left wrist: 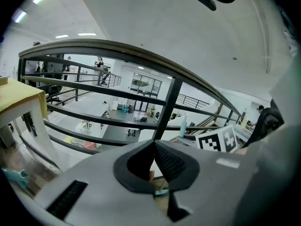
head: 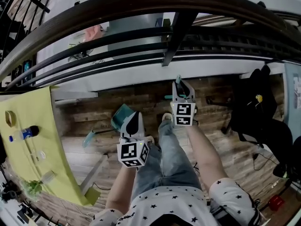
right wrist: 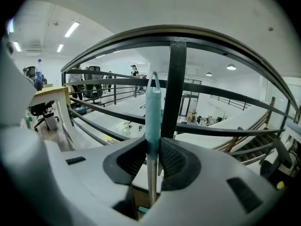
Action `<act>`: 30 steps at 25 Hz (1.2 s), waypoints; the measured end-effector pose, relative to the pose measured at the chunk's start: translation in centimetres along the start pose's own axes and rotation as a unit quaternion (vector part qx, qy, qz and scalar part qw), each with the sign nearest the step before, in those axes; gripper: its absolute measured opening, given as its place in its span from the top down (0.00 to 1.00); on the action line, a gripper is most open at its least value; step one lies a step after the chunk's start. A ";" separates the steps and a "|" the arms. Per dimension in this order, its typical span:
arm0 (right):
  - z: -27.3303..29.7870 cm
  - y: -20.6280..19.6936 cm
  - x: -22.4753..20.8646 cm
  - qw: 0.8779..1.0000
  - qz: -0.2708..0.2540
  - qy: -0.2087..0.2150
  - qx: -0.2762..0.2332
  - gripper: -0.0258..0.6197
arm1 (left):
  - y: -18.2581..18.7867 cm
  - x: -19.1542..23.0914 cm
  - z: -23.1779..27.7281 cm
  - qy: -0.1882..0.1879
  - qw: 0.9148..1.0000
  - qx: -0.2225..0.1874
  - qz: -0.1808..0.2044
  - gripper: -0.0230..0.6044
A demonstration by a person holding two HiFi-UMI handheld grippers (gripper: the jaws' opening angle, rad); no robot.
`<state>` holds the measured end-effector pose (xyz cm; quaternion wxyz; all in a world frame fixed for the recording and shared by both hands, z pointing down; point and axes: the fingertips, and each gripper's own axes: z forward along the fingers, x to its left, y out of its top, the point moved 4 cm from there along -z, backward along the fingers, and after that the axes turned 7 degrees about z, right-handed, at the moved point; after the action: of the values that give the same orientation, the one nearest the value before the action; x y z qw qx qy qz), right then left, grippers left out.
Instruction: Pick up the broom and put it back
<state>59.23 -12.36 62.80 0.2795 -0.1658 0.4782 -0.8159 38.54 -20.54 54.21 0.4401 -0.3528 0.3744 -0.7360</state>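
Only the right gripper view shows the right gripper [right wrist: 153, 142] pinching the broom handle [right wrist: 153, 107], mostly hidden from above; the left gripper [left wrist: 154, 145] is closed on nothing.

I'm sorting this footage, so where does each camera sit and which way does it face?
Head view: on the person's head, looking steeply down at the floor; arms, legs, left gripper and right gripper show.
Left gripper view: on the left gripper, looking along its shut jaws through the railing; the right gripper shows.
Right gripper view: on the right gripper, looking along jaws shut on the broom, towards the railing.
Shared: all show the railing.
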 end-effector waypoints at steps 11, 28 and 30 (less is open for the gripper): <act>6.1 1.1 -2.0 1.000 -0.001 -0.018 -0.004 0.84 | -0.5 0.7 2.9 0.007 1.000 0.008 -0.006 0.94; 13.0 2.5 -4.9 1.000 0.005 -0.030 0.004 0.84 | -0.5 0.8 6.3 0.010 1.000 0.021 -0.013 0.94; 13.6 2.7 -5.1 1.000 0.006 -0.030 0.007 0.84 | -0.4 0.8 6.6 0.010 1.000 0.020 -0.015 0.94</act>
<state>71.36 -19.65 67.09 0.2993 -0.1853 0.4646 -0.8126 43.71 -22.68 57.79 0.4324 -0.3425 0.3589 -0.7529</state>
